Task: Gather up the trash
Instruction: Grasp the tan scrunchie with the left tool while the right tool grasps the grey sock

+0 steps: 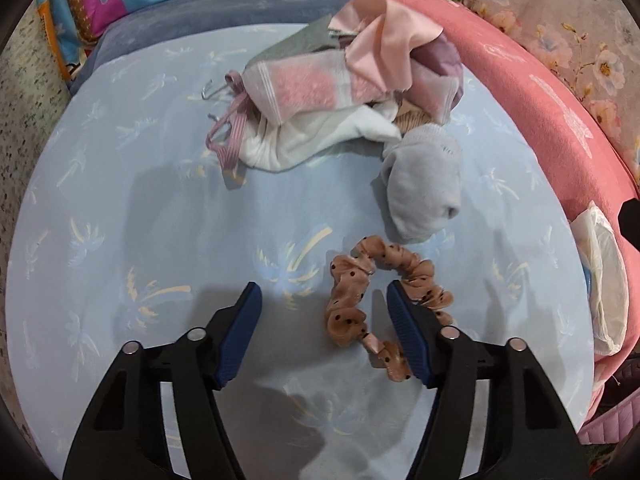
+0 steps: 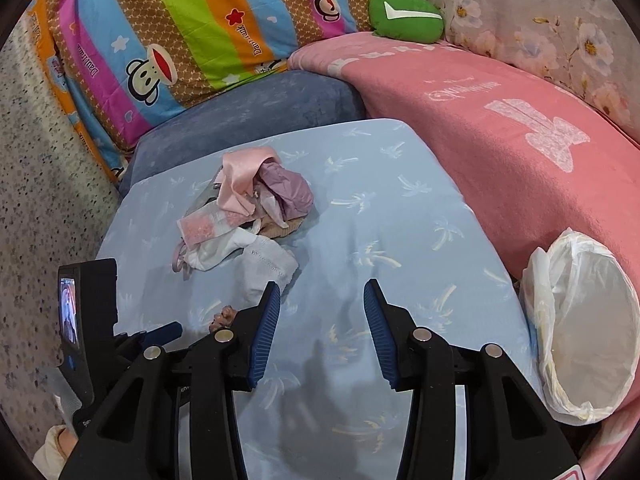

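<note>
A peach dotted scrunchie (image 1: 360, 300) lies on the light blue palm-print sheet (image 1: 120, 220). My left gripper (image 1: 324, 296) is open just above it, the right finger over the scrunchie's right side. A grey sock (image 1: 424, 184) lies just beyond. Further back is a heap of small clothes (image 1: 340, 92): pink cloth, socks, a purple piece. In the right wrist view my right gripper (image 2: 318, 292) is open and empty over bare sheet. The heap (image 2: 256, 204) lies ahead to its left. The left gripper's body (image 2: 88, 320) shows at the left, mostly hiding the scrunchie (image 2: 224, 316).
A white plastic bag-lined bin (image 2: 588, 328) stands open at the bed's right edge, also at the right in the left wrist view (image 1: 604, 280). A pink blanket (image 2: 500, 128), a green cushion (image 2: 404, 16), a blue pillow (image 2: 256, 108) and a striped cartoon quilt (image 2: 180, 28) lie behind.
</note>
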Demonstrator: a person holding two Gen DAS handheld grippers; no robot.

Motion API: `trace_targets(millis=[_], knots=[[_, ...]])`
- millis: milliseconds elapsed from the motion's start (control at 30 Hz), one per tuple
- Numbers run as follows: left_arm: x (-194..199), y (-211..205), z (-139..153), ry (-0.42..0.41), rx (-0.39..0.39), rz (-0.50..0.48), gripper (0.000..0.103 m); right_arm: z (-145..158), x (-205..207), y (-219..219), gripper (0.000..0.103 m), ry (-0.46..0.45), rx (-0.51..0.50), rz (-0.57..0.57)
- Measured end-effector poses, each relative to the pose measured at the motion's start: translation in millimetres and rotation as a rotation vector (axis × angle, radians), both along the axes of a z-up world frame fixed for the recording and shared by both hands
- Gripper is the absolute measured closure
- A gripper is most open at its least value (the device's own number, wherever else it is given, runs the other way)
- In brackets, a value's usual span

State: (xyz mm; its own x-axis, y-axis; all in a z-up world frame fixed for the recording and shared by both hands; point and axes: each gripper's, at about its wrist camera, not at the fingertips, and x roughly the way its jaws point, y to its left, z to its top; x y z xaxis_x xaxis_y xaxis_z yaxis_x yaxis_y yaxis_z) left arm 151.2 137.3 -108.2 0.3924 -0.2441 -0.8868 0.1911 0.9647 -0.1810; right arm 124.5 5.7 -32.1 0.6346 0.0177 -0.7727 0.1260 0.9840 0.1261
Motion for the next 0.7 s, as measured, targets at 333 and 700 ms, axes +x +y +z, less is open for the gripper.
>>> trace_targets(millis=[333, 700], knots=[[6, 6, 1, -0.01, -0.021, -0.028, 0.09, -28, 30, 25, 0.06, 0.059, -0.001, 0.04], [27, 29, 18, -0.063, -0.036, 0.029, 0.091, -54, 71, 47, 0.052, 0.103, 0.017, 0.061]])
